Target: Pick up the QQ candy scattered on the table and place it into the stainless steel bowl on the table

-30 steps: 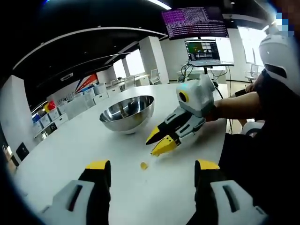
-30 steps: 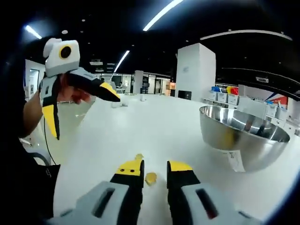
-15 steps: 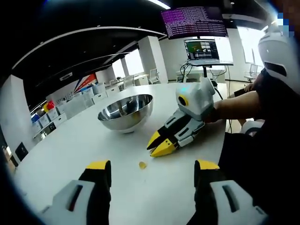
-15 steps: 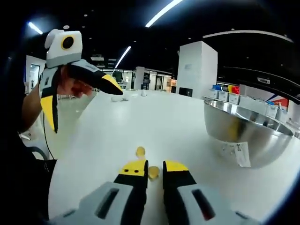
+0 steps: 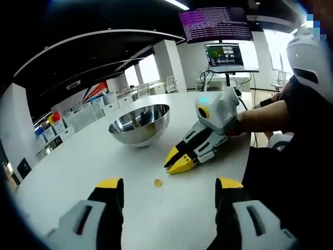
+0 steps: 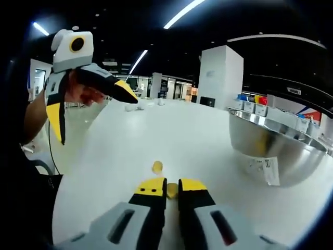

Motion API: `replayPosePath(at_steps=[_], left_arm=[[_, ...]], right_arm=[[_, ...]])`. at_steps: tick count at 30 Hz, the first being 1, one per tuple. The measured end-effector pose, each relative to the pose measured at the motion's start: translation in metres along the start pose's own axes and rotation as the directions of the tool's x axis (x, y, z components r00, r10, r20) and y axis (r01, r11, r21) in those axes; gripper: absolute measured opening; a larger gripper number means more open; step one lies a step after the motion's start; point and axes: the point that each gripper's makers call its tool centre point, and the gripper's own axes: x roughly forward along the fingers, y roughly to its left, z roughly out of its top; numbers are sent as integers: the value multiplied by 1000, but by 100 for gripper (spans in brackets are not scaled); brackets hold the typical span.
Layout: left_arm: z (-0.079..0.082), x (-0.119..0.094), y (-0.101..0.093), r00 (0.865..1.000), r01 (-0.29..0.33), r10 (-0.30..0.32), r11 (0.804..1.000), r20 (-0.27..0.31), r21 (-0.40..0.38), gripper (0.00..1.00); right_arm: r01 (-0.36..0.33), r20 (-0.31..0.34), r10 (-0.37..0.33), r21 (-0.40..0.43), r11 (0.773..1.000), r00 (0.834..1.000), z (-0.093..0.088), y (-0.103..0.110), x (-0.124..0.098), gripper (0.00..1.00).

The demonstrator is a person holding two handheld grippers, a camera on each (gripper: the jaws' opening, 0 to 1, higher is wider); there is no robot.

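Jaws of the right gripper (image 6: 172, 190) now stand nearly together on a yellow QQ candy (image 6: 172, 190) pinched between the yellow tips; a second ago a clear gap lay between them with the candy in it on the table, and half a second ago the gap was already narrower. In the left gripper view the same right gripper (image 5: 179, 161) rests its tips on the white table (image 5: 78, 172), closed more tightly than in the earlier pictures, when its two yellow tips were spread.

From the left in the right gripper view: the left gripper (image 6: 83, 99) is held up in the air by a hand, its jaws wide apart, one pointing down and one toward the table, much as before. A second, loose candy (image 6: 157, 166) lies on the table just ahead of the right gripper's tips. Farther right stands the stainless steel bowl (image 6: 276, 151), with a paper label on its outer wall.

In the left gripper view the left gripper (image 5: 169, 195) has its jaws far apart, and the loose candy (image 5: 157, 183) lies between them and the right gripper. The bowl (image 5: 139, 124) stands beyond.

Around it is an open office with white pillars, ceiling strip lights, coloured bins along a shelf, and a laptop (image 5: 226, 57) on a stand beneath a wall screen (image 5: 216, 23).
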Motion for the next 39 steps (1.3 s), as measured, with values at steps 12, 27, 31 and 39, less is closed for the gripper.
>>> replayPosePath(at_steps=[12,27,31,39], left_arm=[[0,0,0,1000,0,0,1000,1,-3,71],[5,3,-4,1000,13,-13,1000,12,8,72],[8,3,-4,1000,12,-13,1000,18,11,72],[10,2,-6,1000,17,-17,1000,19,23,71]], right_arm=[[11,17,-11,-3,1000,1000,6,-1,-10,7],[210,212,-203,-13,978,956,98,-82,-72,7],[286,234,-276,-10,958,932,108,-115,-78,6],[344,191,-357,100,934,914,97,-158,-67,7]])
